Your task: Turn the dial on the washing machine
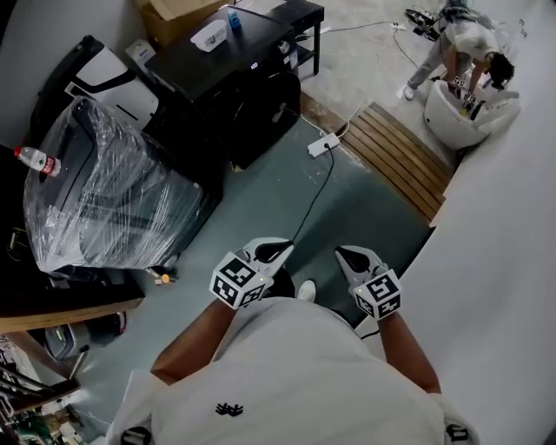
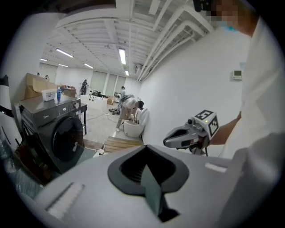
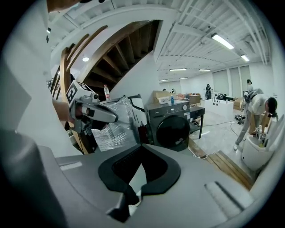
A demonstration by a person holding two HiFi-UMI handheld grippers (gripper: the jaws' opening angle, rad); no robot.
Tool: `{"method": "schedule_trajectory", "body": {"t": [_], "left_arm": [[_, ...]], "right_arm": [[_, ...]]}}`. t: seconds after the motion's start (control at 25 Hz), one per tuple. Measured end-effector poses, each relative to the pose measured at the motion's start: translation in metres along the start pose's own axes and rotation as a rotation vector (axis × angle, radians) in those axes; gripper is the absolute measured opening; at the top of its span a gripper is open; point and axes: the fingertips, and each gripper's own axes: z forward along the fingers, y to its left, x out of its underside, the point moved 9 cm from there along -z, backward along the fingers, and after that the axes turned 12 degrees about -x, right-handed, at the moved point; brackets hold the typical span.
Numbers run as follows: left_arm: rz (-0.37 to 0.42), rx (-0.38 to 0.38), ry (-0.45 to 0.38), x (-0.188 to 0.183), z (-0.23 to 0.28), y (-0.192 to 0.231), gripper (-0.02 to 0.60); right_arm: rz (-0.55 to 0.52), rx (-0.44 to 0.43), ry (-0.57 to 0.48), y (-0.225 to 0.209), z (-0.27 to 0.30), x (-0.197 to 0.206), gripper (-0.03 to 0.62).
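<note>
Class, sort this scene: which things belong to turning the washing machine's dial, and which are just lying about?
Job: washing machine, dial, left tool, right tool.

Lying about: plastic-wrapped appliance, water bottle, power strip, wooden boards, cardboard box.

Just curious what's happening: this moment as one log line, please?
stage: before reach | left gripper: shut, empty | right gripper: shut, empty | washing machine: apart, untouched

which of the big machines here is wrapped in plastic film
The film-wrapped machine is the one at the head view's left, nearest the person. The dark washing machine beyond it is bare, with a blue bottle on top.
</note>
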Motion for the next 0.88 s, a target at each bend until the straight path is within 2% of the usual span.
{"method": "schedule_trajectory", "body": {"t": [0.32,0.48,0.64,0.88], "left_arm": [[-0.003,0.026,0.022,-0.038,0.090,0.061,0.055],[-0.027,0.034,0.014,-0.081,0.144,0.106,0.055],[-0.024,0.038,-0.039,-0.130,0.186,0.160,0.055],[-0.051,-0.028,-0.071,-0.168,0.214,0.216,0.055]], "right_arm": [[0.013,0.057,-0.012,-0.098,0.024,-0.023,0.006],[0.015,0.099,0.007,-0.157,0.038,-0.062,0.015],[-0.050,0.109,0.050,-0.226,0.070,-0.109,0.023],[-0.111,0.081,0.075,-0.300,0.122,-0.164,0.028]]}}
